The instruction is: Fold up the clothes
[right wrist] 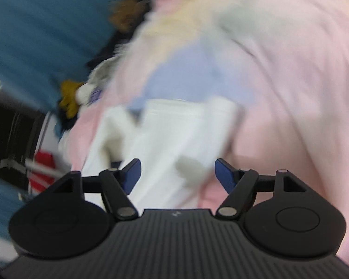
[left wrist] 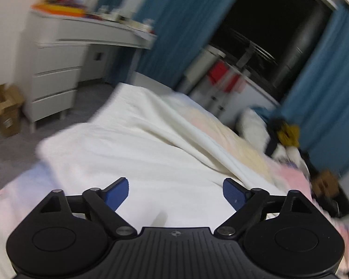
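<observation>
With both the left gripper (left wrist: 175, 191) and the right gripper (right wrist: 178, 174) spread wide and empty over the white garment (right wrist: 165, 134) on the pastel bedspread (right wrist: 290, 81), we want a clean hem pinch next. Blur hides the garment's edges, and we can't tell what it is.

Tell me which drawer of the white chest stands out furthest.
The top drawer of the white chest: its front juts forward, while the lower drawers sit flush.

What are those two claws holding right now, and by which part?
Nothing. The left claw and right claw both stand open above the white garment, with no cloth pinched between their blue pads.
</observation>
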Motion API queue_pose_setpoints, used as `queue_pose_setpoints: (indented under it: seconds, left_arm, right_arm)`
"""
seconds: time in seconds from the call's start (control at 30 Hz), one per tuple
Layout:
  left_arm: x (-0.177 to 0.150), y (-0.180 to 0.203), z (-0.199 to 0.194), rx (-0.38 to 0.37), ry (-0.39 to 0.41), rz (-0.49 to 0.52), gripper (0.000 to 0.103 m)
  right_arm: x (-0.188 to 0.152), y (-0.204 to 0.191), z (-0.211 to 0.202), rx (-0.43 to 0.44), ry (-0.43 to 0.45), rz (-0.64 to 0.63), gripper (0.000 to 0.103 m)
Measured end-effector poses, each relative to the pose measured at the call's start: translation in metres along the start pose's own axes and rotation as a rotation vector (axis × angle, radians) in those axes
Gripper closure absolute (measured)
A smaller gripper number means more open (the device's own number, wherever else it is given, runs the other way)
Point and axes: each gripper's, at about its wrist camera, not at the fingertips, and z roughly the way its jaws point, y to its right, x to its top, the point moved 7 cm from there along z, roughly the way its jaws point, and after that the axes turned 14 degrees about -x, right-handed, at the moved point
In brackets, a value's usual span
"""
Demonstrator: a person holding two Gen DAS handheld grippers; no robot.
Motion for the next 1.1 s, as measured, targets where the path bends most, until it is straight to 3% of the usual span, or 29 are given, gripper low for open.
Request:
queue_pose_setpoints:
  seconds: [0.03,0.2,0.37,0.43,0.47,0.53,0.6,0.67,0.77,0.83,0.9,1.03,1.1]
  left_arm:
    - [0.003,-0.011,-0.007,0.011,0.022,-0.035,0.012]
    - [0.011,-0.076,-0.03,0.021,0.171,-0.421,0.012]
    - [-0.001,-0.108,-0.023,0.023,0.122,-0.595,0.013]
    - [-0.007,-0.115,-0.017,0.024,0.093,-0.636,0.013]
    - [-0.007,-0.117,-0.015,0.025,0.088,-0.636,0.014]
    - [-0.004,-0.121,-0.013,0.03,0.082,-0.626,0.015]
    - [-0.002,-0.123,-0.007,0.027,0.077,-0.609,0.016]
    - [-0.001,-0.125,-0.001,0.021,0.07,-0.596,0.025]
    - [-0.003,-0.126,0.006,0.004,0.059,-0.598,0.036]
    - [-0.005,-0.124,0.009,-0.016,0.069,-0.611,0.042]
    - [-0.005,-0.123,0.009,-0.026,0.082,-0.606,0.054]
    - [-0.003,-0.117,0.01,-0.033,0.1,-0.571,0.089]
    - [0.001,-0.112,0.011,-0.041,0.103,-0.527,0.096]
  right_arm:
    - [0.0,0.007,0.005,-0.013,-0.017,0.036,0.03]
    - [-0.009,0.008,0.03,-0.016,-0.065,0.072,0.03]
    - [-0.005,0.002,0.05,-0.03,-0.059,0.079,0.034]
    - [0.0,-0.004,0.053,-0.02,-0.035,0.058,0.053]
    - [0.003,-0.009,0.052,0.0,-0.022,0.047,0.073]
    - [0.009,-0.017,0.045,0.054,0.009,0.032,0.093]
    - [0.014,-0.025,0.033,0.121,0.055,0.028,0.096]
    - [0.018,-0.034,0.019,0.178,0.111,0.02,0.097]
    - [0.022,-0.043,0.006,0.189,0.19,-0.018,0.097]
    - [0.021,-0.043,0.009,0.166,0.19,-0.023,0.097]
    - [0.02,-0.041,0.014,0.143,0.18,-0.024,0.097]
    - [0.02,-0.041,0.018,0.126,0.188,-0.041,0.097]
    - [0.019,-0.044,0.015,0.127,0.21,-0.057,0.097]
